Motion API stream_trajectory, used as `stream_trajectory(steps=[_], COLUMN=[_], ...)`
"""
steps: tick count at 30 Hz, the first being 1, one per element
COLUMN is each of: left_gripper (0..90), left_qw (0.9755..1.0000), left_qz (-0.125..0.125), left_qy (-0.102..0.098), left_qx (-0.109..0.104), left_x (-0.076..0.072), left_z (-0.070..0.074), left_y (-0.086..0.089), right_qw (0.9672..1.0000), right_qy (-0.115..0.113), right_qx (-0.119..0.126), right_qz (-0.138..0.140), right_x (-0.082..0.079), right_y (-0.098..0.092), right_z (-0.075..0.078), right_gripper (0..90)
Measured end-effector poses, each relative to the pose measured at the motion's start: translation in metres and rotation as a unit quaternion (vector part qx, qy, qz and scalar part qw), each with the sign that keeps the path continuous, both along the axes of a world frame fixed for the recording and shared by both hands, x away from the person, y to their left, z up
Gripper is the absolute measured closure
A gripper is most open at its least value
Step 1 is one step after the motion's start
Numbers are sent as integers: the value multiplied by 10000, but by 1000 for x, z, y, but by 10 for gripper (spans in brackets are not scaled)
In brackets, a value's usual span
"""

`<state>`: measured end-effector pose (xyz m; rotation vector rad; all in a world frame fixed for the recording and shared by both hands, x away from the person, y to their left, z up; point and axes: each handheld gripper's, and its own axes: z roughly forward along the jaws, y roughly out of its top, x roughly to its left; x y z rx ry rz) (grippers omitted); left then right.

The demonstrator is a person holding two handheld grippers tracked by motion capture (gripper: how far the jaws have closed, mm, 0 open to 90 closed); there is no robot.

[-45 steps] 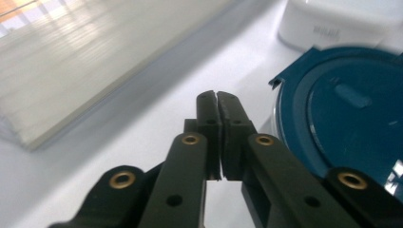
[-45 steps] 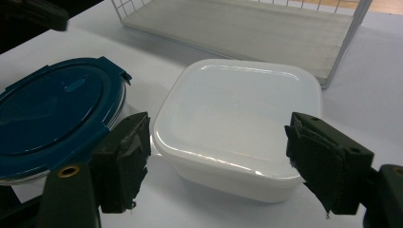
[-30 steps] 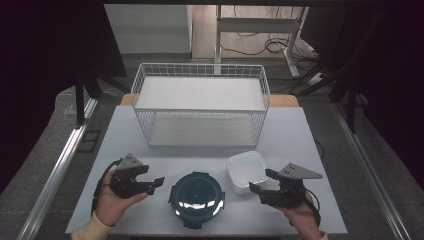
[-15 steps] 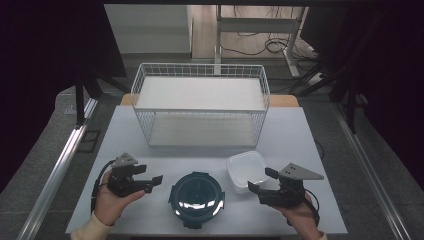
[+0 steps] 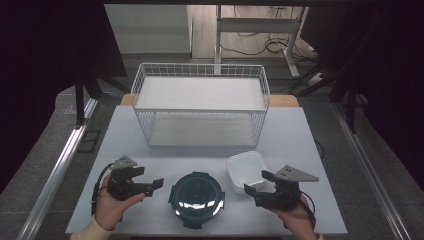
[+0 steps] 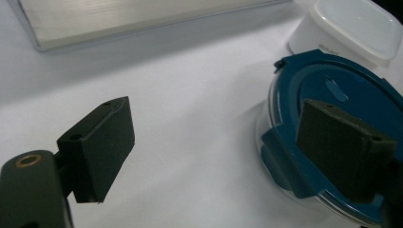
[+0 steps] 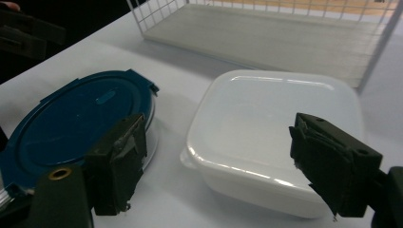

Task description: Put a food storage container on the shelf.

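Two containers [image 5: 196, 199] (lidded) between open grippers [image 5: 158, 183].

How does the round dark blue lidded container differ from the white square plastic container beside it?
The round dark blue lidded container is circular with a clear body and clip tabs on its lid; the white square plastic container is square with rounded corners, opaque, and has a plain lid. The blue one sits nearer the person, the white one closer to the wire basket. Both are closed and rest on the table.

White table [image 5: 310, 135], grey floor [image 5: 45, 150], desk frame [image 5: 260, 25] behind, dark surroundings, cables.
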<state>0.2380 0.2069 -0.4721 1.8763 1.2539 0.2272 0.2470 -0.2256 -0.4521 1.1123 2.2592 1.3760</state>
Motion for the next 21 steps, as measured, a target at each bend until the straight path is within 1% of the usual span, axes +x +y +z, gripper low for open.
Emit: stream_trajectory(steps=[3, 4, 5, 6, 7, 10, 12, 13, 14, 15, 16, 17, 18, 19, 20, 21], left_gripper=[122, 93, 86, 86, 83, 83, 82, 82, 83, 83, 83, 85, 85, 88, 88, 94], left_qw=[9999, 9997, 9997, 9995, 9994, 9988, 9984, 9980, 9976, 9971, 9966, 9955, 9952, 9952, 9945, 9937], left_qz=[-64, 84, 84, 134, 130, 37, -43, -78, -126, -161, -188, -259, -286, -286, -324, -349], left_qy=[91, 168, 168, 205, 237, 322, 373, 397, 424, 450, 470, 515, 534, 534, 562, 599], left_qx=[-100, -149, -149, -178, -227, -378, -423, -481, -528, -588, -650, -751, -774, -774, -823, -876], left_x=[-3, -5, -5, -5, -5, -6, -7, -8, -9, -9, -10, -10, -10, -10, -10, -10], left_z=[-1, -2, -2, -2, -2, -4, -5, -5, -5, -5, -5, -5, -6, -6, -7, -7], left_y=[0, 0, 0, 0, 0, -2, -4, -5, -6, -7, -8, -9, -10, -10, -11, -12], right_qw=[9999, 9997, 9997, 9993, 9990, 9989, 9986, 9986, 9987, 9987, 9986, 9967, 9954, 9954, 9943, 9939], right_qy=[101, 173, 173, 254, 309, 314, 361, 361, 399, 399, 440, 611, 727, 727, 804, 850], right_qx=[54, 154, 154, 249, 297, 201, 175, 175, 223, 223, 277, 530, 628, 628, 692, 698], right_qz=[66, 93, 93, 100, 132, 269, 332, 332, 237, 237, 110, -57, -68, -68, -89, -91], right_x=[-4, -7, -7, -8, -10, -16, -21, -21, -23, -23, -24, -26, -28, -28, -30, -32], right_y=[7, 10, 10, 14, 18, 33, 40, 40, 41, 41, 40, 38, 39, 39, 40, 43], right_z=[0, 0, 0, 0, -1, -1, 0, 0, 0, 0, -1, -4, -6, -6, -9, -11], right_gripper=[189, 190, 190, 190, 189, 180, 180, 180, 184, 184, 190, 197, 200, 200, 201, 200])
